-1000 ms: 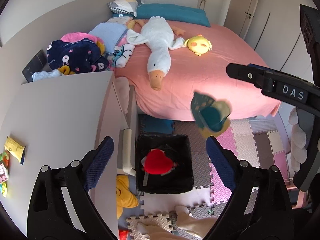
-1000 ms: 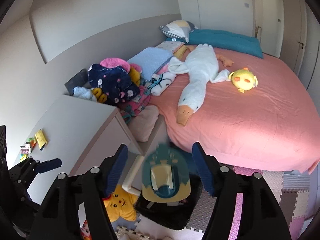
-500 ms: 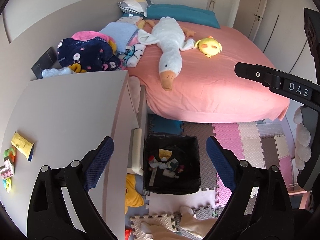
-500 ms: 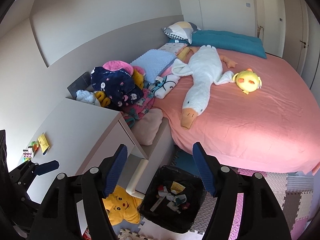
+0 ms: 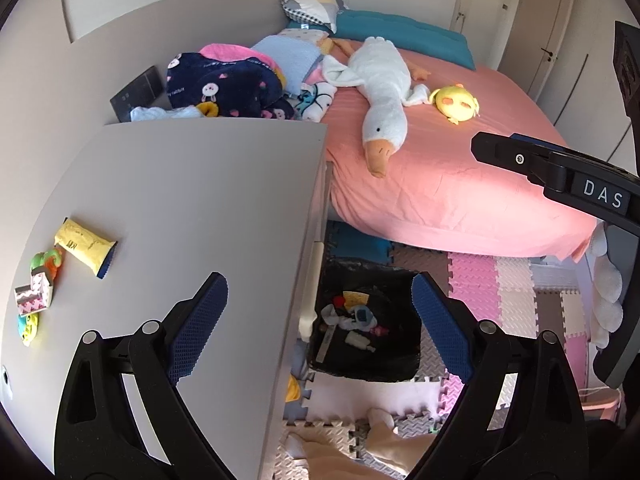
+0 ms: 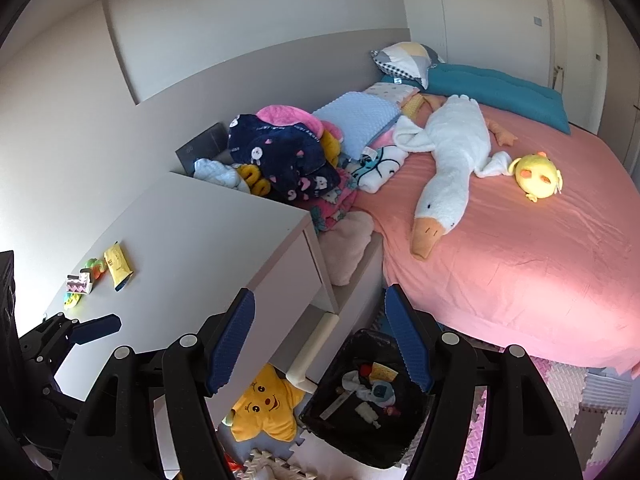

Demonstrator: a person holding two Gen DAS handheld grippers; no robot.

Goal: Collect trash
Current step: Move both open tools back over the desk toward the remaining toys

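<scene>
Both the left tongs (image 5: pixel 316 320) and right tongs (image 6: pixel 320 340) gape apart, holding nothing. Trash (image 5: pixel 356 316) lies in the black bin (image 5: pixel 400 368) on the floor, right of the counter (image 5: pixel 192 200).

The left gripper (image 5: pixel 316 324) fills the lower frame, jaws spread wide and empty. The right gripper (image 6: pixel 320 340) matches it, fingers parted, nothing between.

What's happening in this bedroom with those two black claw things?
Someone is tidying up trash with a handheld gripper in each hand. Both the left gripper and right gripper are open and empty, hovering above a black bin on the floor that already holds scraps. A yellow packet and small bits remain on the white desk.
</scene>
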